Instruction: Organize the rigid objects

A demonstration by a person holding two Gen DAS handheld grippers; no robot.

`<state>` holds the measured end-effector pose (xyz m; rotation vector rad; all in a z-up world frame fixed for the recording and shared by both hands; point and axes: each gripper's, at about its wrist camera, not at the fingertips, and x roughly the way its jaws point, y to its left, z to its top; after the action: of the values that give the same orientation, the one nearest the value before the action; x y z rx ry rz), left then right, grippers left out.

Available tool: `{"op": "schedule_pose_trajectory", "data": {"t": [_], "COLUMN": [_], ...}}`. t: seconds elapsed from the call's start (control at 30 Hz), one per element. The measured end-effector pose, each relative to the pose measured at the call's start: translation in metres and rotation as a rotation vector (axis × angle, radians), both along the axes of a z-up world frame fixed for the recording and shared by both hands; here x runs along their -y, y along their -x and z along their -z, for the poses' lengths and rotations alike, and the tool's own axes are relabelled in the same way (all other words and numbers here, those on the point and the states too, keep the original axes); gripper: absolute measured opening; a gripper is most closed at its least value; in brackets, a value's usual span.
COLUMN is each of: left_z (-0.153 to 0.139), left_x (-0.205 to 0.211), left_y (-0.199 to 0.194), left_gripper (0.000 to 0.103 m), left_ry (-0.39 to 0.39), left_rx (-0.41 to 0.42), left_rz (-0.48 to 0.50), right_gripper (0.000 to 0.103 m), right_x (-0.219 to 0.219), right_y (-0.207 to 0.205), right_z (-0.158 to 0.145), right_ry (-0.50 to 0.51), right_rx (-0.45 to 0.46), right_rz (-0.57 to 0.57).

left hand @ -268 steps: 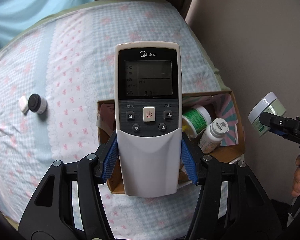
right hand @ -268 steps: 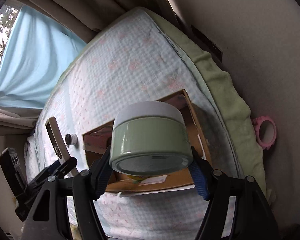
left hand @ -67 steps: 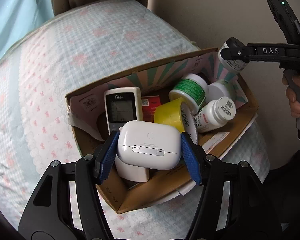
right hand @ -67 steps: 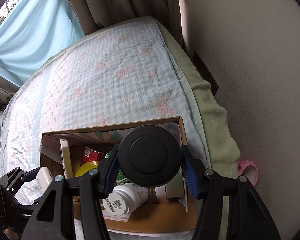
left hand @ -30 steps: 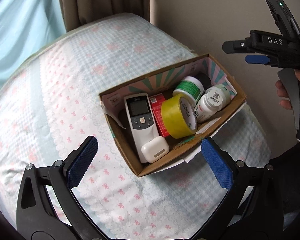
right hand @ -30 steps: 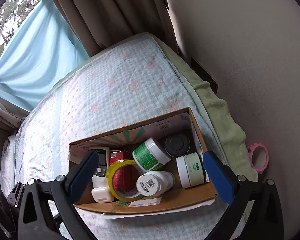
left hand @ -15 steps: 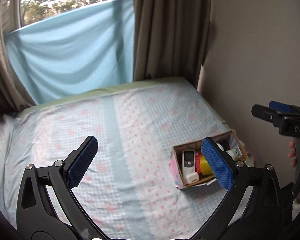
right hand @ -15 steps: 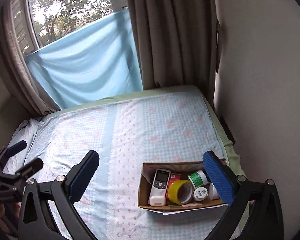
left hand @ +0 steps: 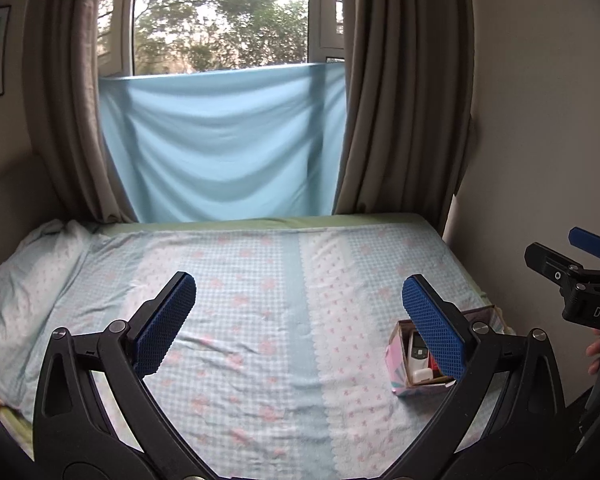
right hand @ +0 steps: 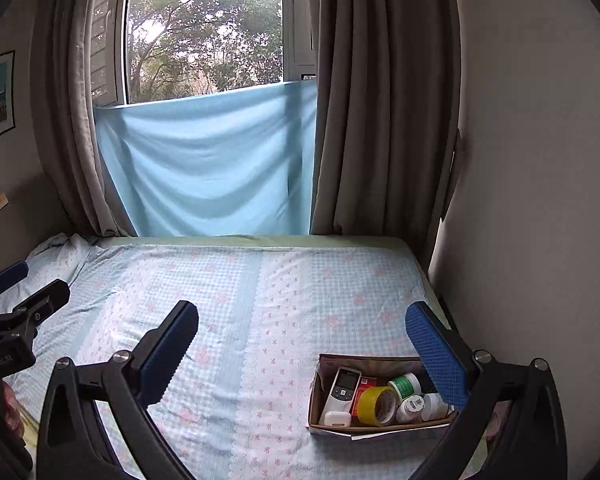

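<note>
Left tongs (left hand: 296,320): spread wide, nothing between the pads, touching nothing, hanging above the bed (left hand: 260,280). Right tongs (right hand: 302,344): same, fully apart, empty, above the bed.

Cardboard box (right hand: 320,400) sits on the bedspread below the right tongs' right pad, near the wall-side edge of the bed. Inside: remote (right hand: 342,394) and white earbud case (right hand: 337,418) at the left end, yellow tape roll (right hand: 376,400) mid, green-label jar (right hand: 404,386) and white pill bottle (right hand: 412,404) further right.

Blue cloth (right hand: 208,164) and grey curtains (right hand: 384,120) beyond both tongs.
</note>
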<state>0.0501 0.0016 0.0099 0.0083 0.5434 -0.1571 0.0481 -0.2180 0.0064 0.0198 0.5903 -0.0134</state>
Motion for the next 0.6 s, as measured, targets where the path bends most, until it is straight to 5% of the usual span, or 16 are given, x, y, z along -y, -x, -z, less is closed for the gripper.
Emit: {"op": "schedule_pose_trajectory", "data": {"t": [0.6], "left_z": [-0.008], "left_x": [-0.012], "left_y": [0.012], "left_gripper": [0.103], "left_ry": [-0.005], "left_rx": [0.055], "left_rz": [-0.039], "right_gripper": [0.103], "right_x": [-0.005], "right_y": [0.004], "right_z": [-0.004], "right_ry": [-0.019], "right_rx": [0.011], "right_rz": [0.014]}}
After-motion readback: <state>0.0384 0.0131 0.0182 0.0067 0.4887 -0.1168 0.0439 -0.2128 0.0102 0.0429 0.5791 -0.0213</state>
